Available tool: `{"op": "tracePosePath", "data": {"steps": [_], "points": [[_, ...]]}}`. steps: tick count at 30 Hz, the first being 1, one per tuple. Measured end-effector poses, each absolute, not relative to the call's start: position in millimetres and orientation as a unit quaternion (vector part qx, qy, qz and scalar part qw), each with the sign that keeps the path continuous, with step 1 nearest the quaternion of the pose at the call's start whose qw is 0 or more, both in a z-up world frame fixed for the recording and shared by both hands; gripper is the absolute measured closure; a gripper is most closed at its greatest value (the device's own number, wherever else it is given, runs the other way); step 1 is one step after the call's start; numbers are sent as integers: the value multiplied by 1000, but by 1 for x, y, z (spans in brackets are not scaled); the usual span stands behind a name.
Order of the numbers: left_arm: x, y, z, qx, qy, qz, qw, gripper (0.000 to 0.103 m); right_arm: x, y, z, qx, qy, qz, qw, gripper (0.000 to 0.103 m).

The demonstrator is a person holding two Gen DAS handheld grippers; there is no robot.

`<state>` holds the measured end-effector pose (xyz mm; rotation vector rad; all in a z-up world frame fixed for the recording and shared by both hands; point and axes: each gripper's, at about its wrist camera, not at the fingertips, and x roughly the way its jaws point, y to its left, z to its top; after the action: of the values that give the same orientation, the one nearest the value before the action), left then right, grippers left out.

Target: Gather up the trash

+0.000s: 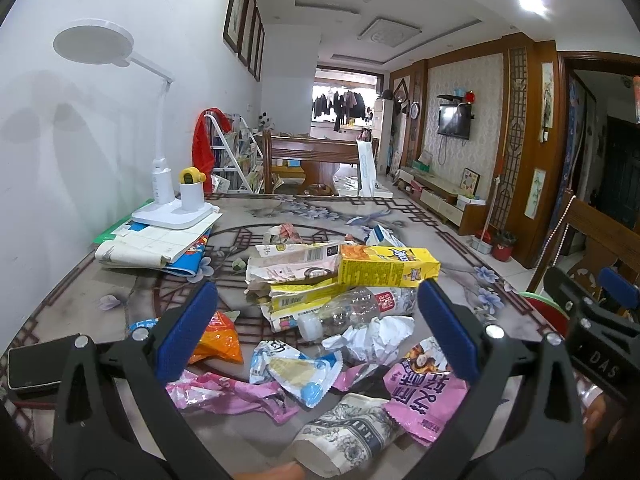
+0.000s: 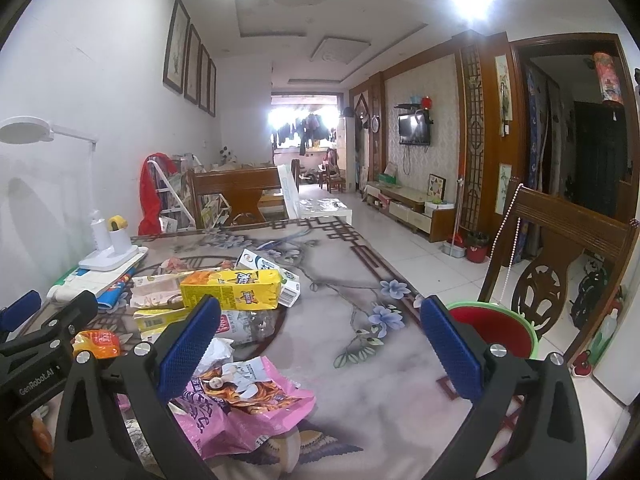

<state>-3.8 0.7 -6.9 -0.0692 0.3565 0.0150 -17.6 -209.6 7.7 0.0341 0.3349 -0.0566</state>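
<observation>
Trash lies heaped on the flower-patterned table (image 1: 120,296): a yellow carton (image 1: 384,268), a crushed clear bottle (image 1: 352,312), crumpled white paper (image 1: 372,340), a blue-white wrapper (image 1: 296,372), pink wrappers (image 1: 424,396) and an orange packet (image 1: 218,340). My left gripper (image 1: 316,328) hangs open over the heap, holding nothing. My right gripper (image 2: 320,344) is open too, to the right of the pile, with the pink wrapper (image 2: 240,408) by its left finger. A red bin with a green rim (image 2: 496,328) stands just past the table's right edge.
A white desk lamp (image 1: 168,200) stands on papers (image 1: 156,244) at the table's left rear. A black device (image 1: 36,364) lies at the near left. A wooden chair (image 2: 560,256) stands behind the bin. The other gripper (image 1: 592,320) shows at the left view's right edge.
</observation>
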Motion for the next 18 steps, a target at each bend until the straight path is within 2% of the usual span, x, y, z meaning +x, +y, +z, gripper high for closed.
{"op": "tracePosePath", "data": {"steps": [18], "points": [[-15,5,-3,-38,177,8,983,5,-21,-208,8,17,167,-27,985,7]]}}
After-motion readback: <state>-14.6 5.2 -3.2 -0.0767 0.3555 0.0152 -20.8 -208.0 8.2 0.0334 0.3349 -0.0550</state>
